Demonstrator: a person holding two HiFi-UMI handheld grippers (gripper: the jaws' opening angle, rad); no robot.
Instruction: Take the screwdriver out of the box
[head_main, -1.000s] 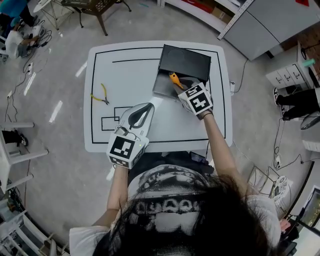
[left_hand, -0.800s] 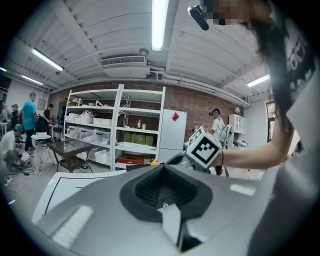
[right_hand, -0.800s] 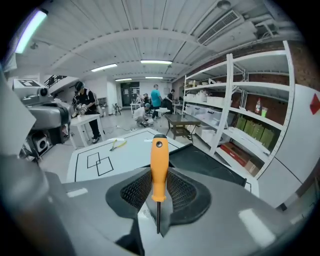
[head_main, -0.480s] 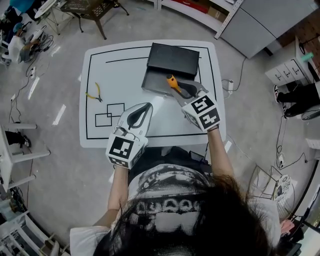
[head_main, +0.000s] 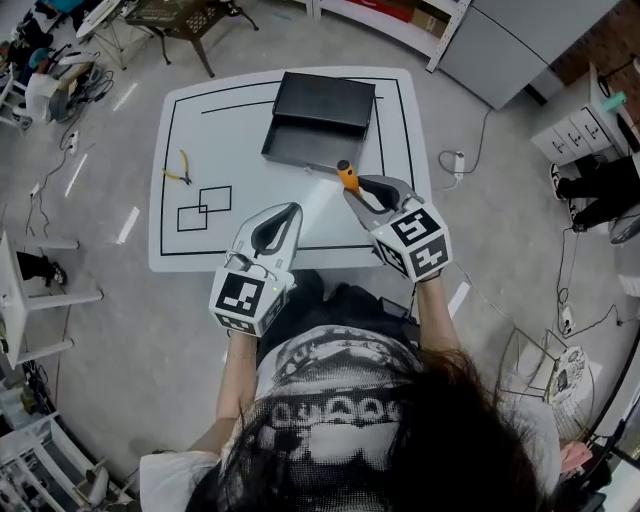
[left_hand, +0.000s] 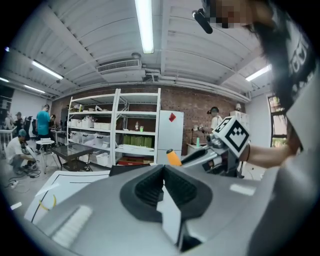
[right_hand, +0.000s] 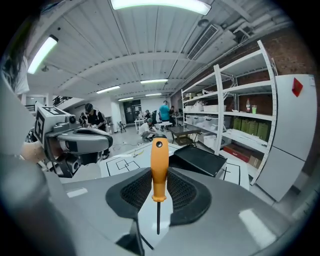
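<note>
The screwdriver (head_main: 346, 176) has an orange handle and a thin dark shaft. My right gripper (head_main: 352, 190) is shut on it, and it hangs in the air in front of the black box (head_main: 320, 125), clear of it. In the right gripper view the screwdriver (right_hand: 159, 165) stands upright between the pads (right_hand: 135, 192), handle pointing away. The box (right_hand: 200, 159) lies open on the white table (head_main: 230, 150), its lid tilted up at the far side. My left gripper (head_main: 288, 212) is shut and holds nothing, hovering over the table's near edge. Its black pads (left_hand: 175, 187) meet.
Yellow-handled pliers (head_main: 183, 168) lie at the table's left beside two drawn black rectangles (head_main: 200, 208). A cabinet (head_main: 520, 40) and shelves stand behind the table. Chairs and people are at the far left of the room.
My right gripper has risen and drawn back toward the person, carrying the screwdriver out of the box. The left gripper has also pulled back a little, staying shut.
</note>
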